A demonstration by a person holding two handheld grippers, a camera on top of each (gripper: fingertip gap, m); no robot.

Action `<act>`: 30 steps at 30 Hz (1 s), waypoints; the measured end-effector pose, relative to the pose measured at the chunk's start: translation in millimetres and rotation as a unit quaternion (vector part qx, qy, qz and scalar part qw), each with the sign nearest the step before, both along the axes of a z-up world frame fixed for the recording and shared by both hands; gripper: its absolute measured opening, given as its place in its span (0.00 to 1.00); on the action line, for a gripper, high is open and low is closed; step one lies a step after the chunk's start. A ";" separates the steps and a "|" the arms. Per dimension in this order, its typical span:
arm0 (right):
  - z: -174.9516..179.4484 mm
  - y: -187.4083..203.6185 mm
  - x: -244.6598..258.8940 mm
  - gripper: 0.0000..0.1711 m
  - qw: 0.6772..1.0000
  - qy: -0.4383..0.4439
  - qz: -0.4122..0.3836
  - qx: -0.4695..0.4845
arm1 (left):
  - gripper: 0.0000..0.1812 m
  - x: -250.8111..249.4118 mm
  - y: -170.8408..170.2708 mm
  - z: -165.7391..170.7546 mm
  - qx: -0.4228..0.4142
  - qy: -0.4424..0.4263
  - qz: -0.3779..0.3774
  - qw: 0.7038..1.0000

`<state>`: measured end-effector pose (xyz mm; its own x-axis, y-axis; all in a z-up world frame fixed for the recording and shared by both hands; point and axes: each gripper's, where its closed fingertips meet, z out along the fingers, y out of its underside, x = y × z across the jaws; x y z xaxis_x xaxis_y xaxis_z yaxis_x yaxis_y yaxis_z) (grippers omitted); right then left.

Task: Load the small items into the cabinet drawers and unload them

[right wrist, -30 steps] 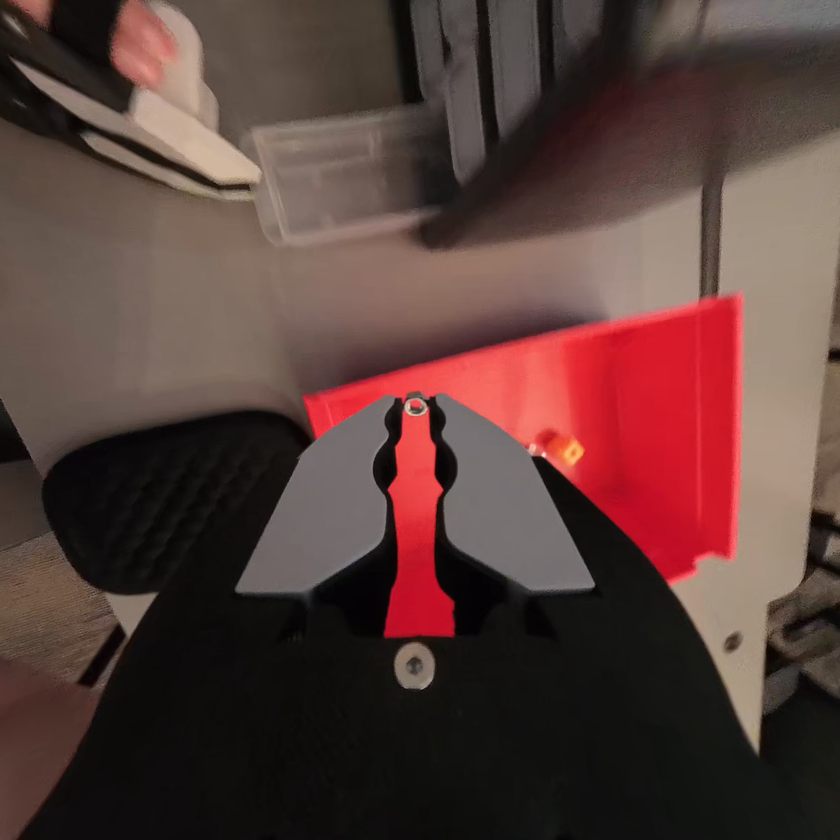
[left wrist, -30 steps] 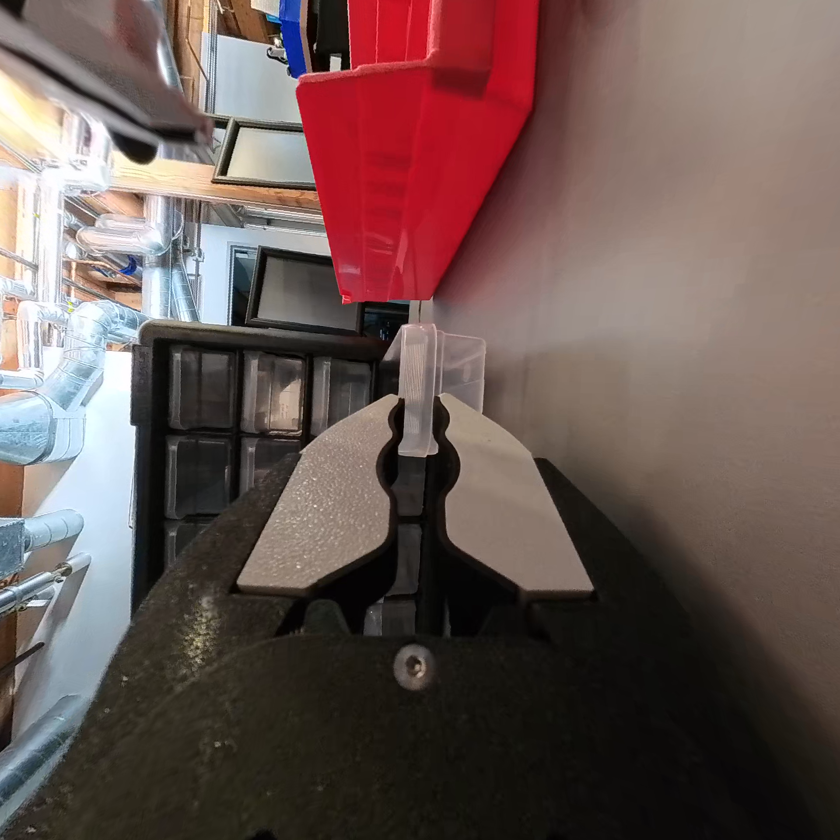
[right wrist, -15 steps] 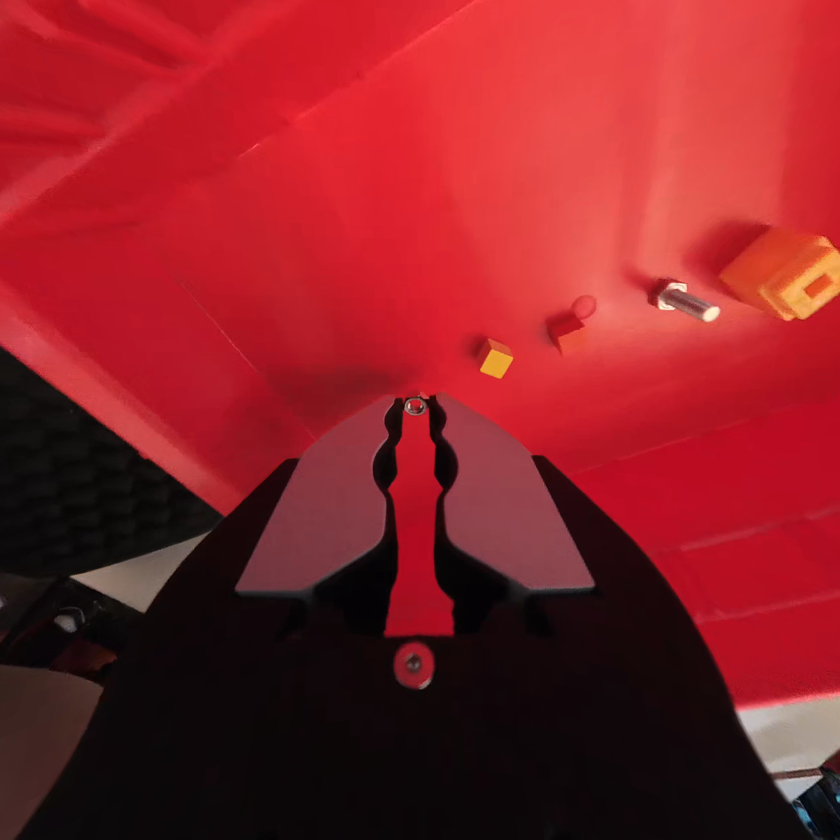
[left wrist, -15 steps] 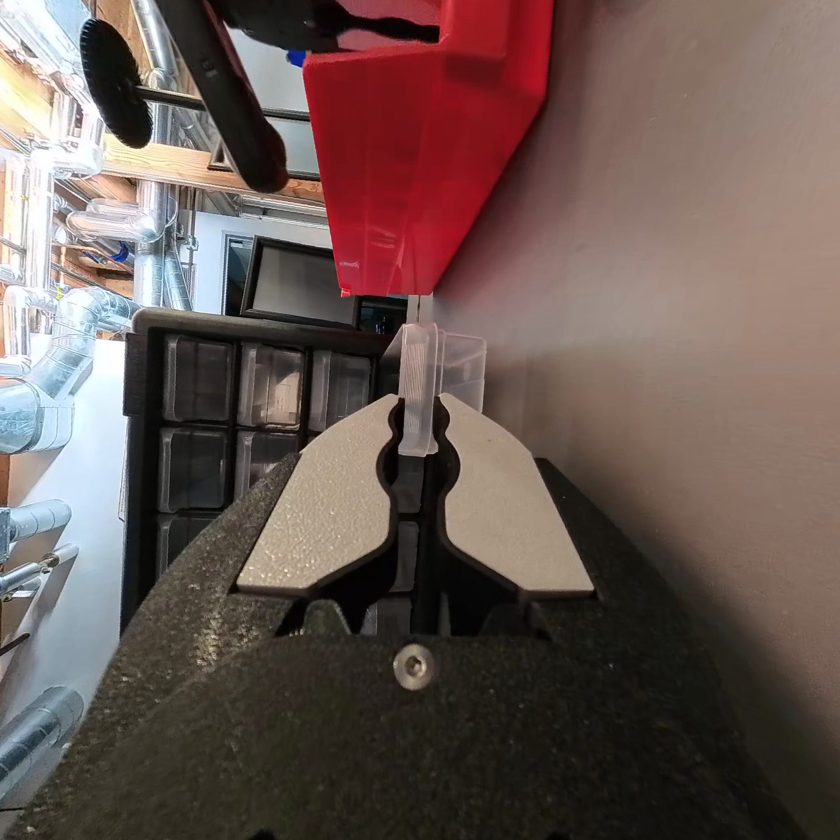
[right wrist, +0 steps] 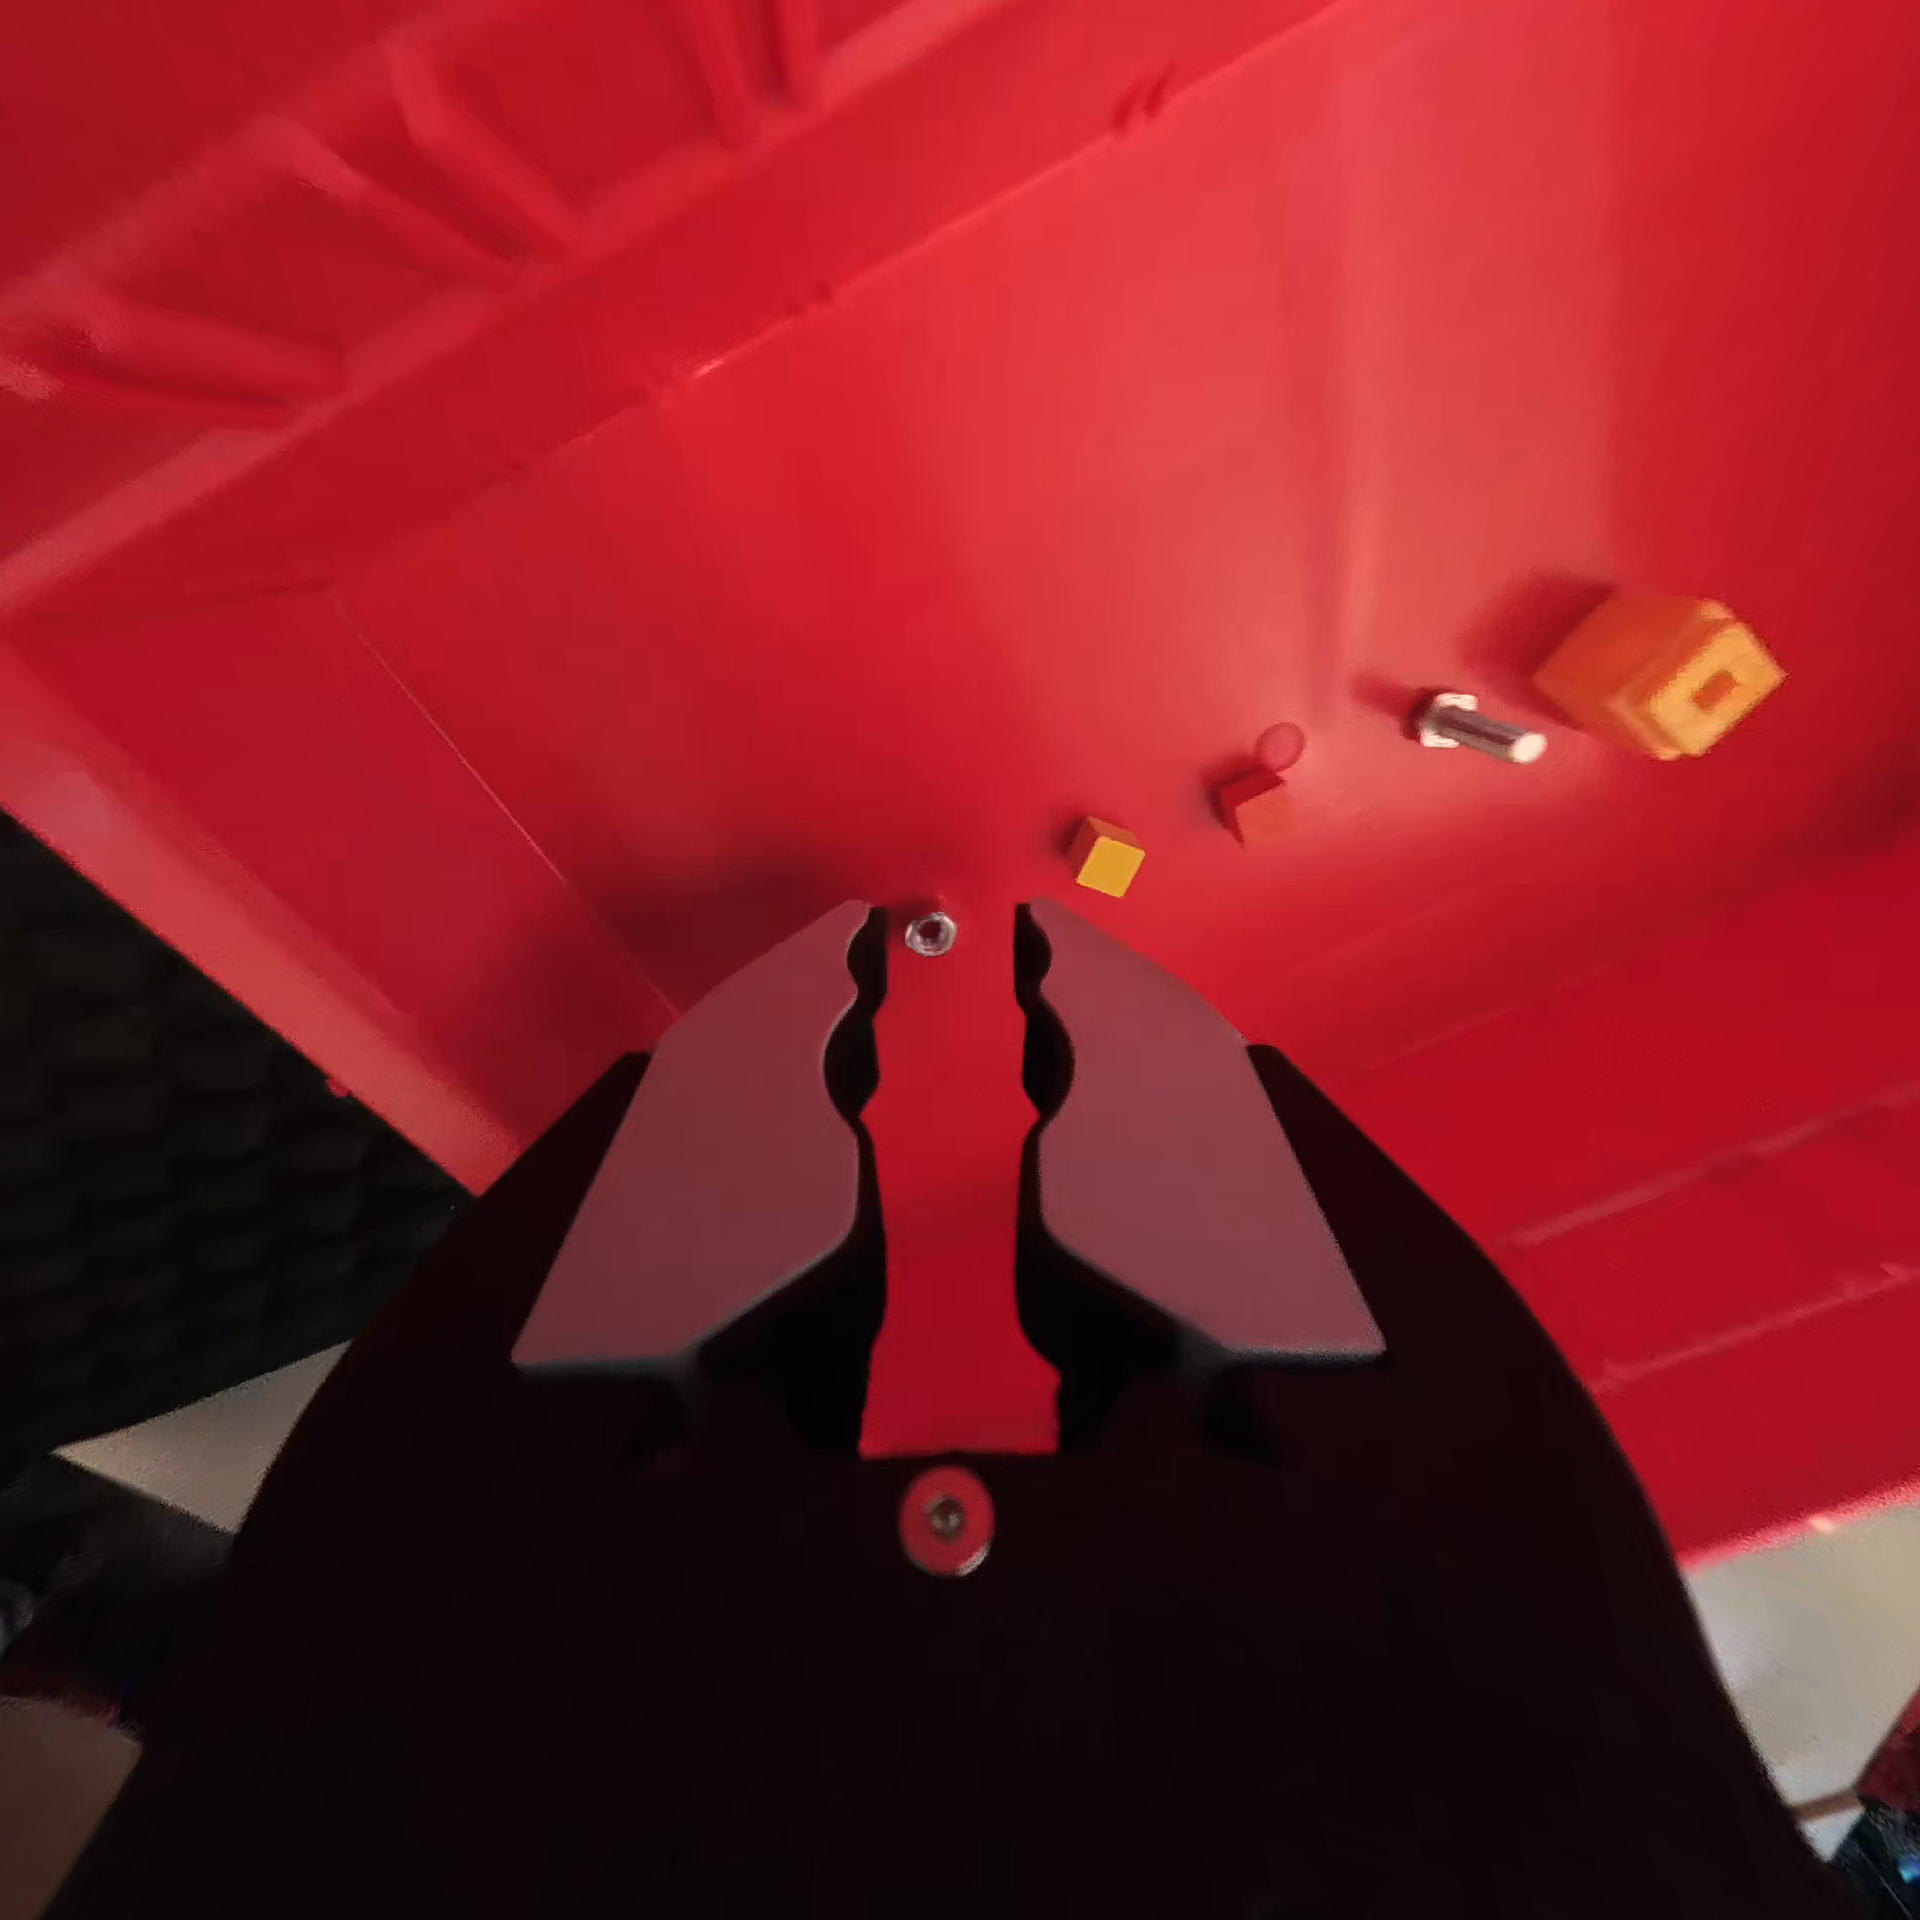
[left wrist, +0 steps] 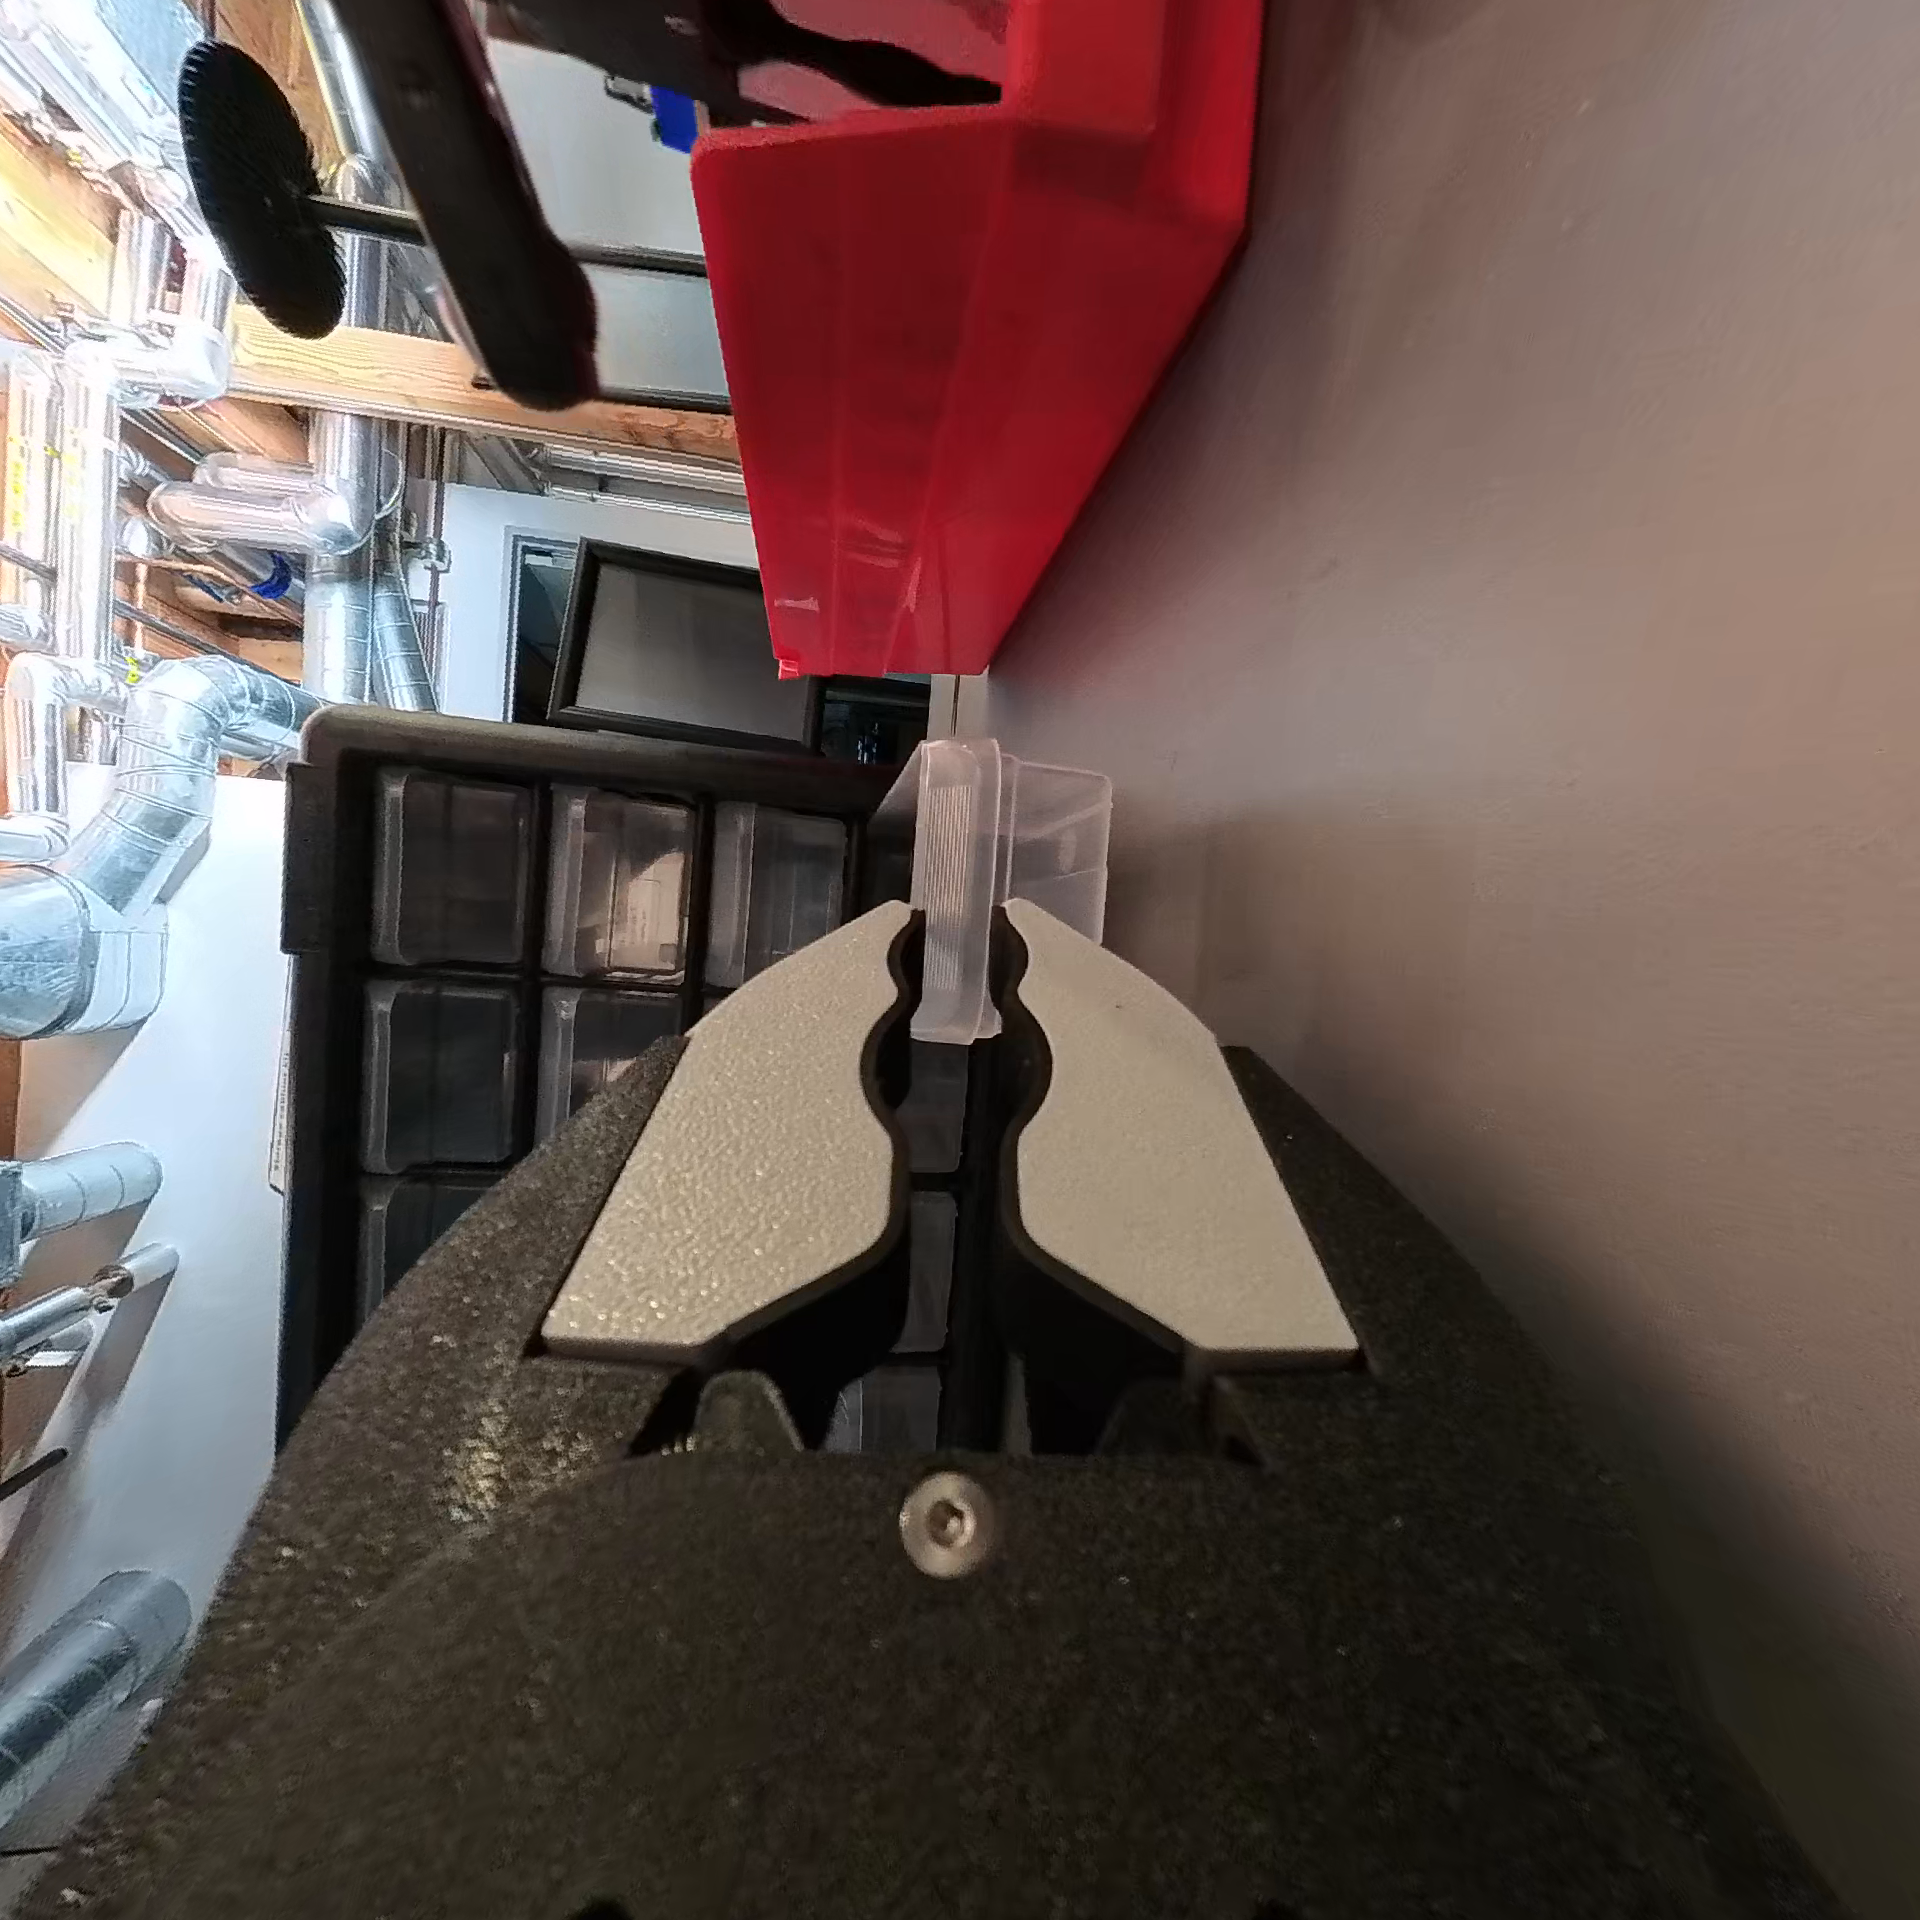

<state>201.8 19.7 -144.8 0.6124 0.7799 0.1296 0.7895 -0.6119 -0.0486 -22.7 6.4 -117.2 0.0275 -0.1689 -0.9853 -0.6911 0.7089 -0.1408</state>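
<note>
Faintly — unreadable cabinet (left wrist: 343, 935) label (left wrist: 276, 1122).

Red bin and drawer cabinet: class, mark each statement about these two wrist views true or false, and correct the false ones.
1. The left gripper is clamped on the handle of a clear plastic drawer. True.
2. The right gripper is shut on a yellow cube. False: its jaws are apart, holding nothing; the small yellow cube lies just beyond them.
3. A small silver nut lies between the right gripper's fingertips. True.
4. The red bin holds only cubes. False: a silver bolt lies there too.
</note>
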 end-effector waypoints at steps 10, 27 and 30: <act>63.0 7.8 -20.8 0.17 0.962 0.114 -0.058 0.242 | 0.07 3.2 2.7 -0.6 -0.010 0.003 0.004 1.000; 93.8 -13.0 -84.8 0.17 0.922 0.215 -0.021 0.322 | 0.05 6.3 62.2 7.2 0.023 0.020 0.068 0.997; 97.6 -13.7 -87.1 0.17 0.916 0.229 -0.018 0.329 | 0.05 10.0 74.0 7.7 0.022 0.020 0.076 0.997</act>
<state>114.7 6.0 -47.2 0.7444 0.6027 0.2874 0.5738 -0.3572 -0.7370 -12.7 80.4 -109.4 0.0093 -0.1223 -0.9925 -0.7952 0.6008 -0.0815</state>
